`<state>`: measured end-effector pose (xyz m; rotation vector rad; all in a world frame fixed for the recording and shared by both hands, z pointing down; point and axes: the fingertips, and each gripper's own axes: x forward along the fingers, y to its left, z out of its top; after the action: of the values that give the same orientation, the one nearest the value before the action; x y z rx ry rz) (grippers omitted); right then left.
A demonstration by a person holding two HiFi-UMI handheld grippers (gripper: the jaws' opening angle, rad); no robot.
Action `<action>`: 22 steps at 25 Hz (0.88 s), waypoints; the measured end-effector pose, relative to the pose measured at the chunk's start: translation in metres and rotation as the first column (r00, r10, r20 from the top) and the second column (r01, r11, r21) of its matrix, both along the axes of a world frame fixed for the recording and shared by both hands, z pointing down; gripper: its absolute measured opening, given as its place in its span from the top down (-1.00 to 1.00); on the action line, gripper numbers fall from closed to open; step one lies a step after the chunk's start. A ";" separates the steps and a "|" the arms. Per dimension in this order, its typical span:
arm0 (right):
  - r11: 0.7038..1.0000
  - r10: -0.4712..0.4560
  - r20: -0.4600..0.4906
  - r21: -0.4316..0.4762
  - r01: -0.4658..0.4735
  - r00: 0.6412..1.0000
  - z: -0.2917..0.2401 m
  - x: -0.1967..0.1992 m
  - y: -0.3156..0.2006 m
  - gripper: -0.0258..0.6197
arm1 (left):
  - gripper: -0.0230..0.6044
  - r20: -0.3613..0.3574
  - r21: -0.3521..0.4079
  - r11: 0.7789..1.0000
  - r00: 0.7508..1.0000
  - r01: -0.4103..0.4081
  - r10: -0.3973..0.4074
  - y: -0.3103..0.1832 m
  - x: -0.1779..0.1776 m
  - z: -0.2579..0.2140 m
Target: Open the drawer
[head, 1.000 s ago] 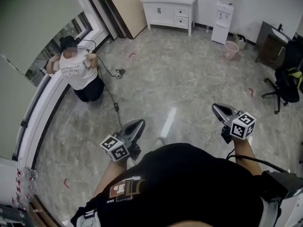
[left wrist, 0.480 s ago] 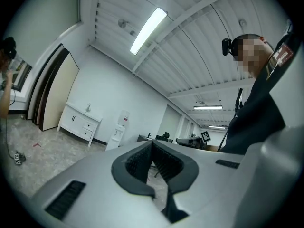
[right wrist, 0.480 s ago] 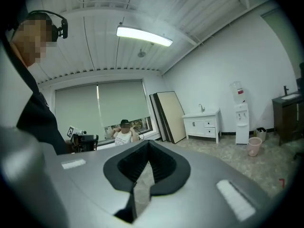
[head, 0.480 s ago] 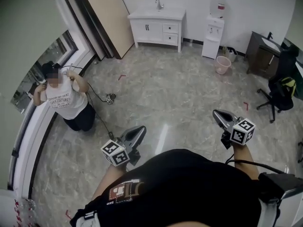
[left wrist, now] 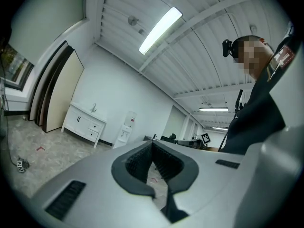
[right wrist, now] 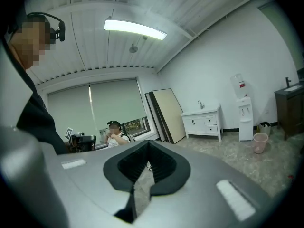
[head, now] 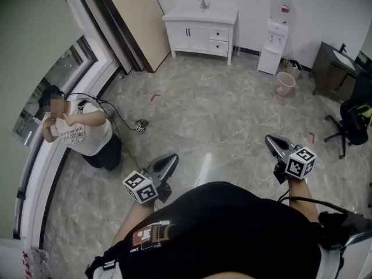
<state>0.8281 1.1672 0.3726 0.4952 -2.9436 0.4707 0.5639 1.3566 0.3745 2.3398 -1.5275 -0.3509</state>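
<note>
Keeps walking over the pale stone floor [head: 232,109] toward the far wall: finds the person by the window [head: 78,133] lower in the head view and nearer its left edge than a second ago, and the white cabinet [head: 189,38] a touch larger. Carries the left gripper [head: 172,157] and the right gripper [head: 271,140] out in front, at the same spot against the body as before, roughly level, reaching for nothing. Shows both sets of jaws pressed together in their own views, ribbed pads [left wrist: 137,164] closed on nothing, only floor beyond them. Amounts, for the task, to an approach and no more: no contact with any handle yet, and a good stretch of bare floor left to cover. Places the likeliest drawer [head: 218,34] in the right half of that cabinet, upper of two stacked fronts, closed, well apart from both grippers. Cannot settle on one front over the other, nor rule out the dark unit [head: 330,68] by the right wall, too small here to read for drawers. Reduces the handles to dark specks at this range, and loses part of the office chair [head: 353,112] past the frame's right edge.
</note>
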 end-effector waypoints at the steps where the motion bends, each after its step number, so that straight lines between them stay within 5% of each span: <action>1: 1.000 -0.007 0.002 -0.003 0.007 1.000 0.001 -0.006 -0.013 0.93 | 0.95 -0.002 -0.006 1.000 1.000 0.011 -0.011 -0.009 -0.005 0.003; 15: 0.975 -0.220 -0.001 0.039 0.220 0.975 -0.013 -0.076 -0.266 0.93 | 0.95 -0.011 0.018 0.977 0.977 0.212 -0.212 -0.222 -0.032 -0.013; 22: 0.970 -0.240 0.012 0.045 0.239 0.971 -0.021 -0.094 -0.355 0.93 | 0.95 -0.010 0.020 0.977 0.977 0.214 -0.214 -0.311 -0.037 -0.020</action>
<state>0.7343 0.8119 0.3513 0.1361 -2.9817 0.3839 0.5268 1.0456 0.3548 2.1904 -1.7856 -0.4284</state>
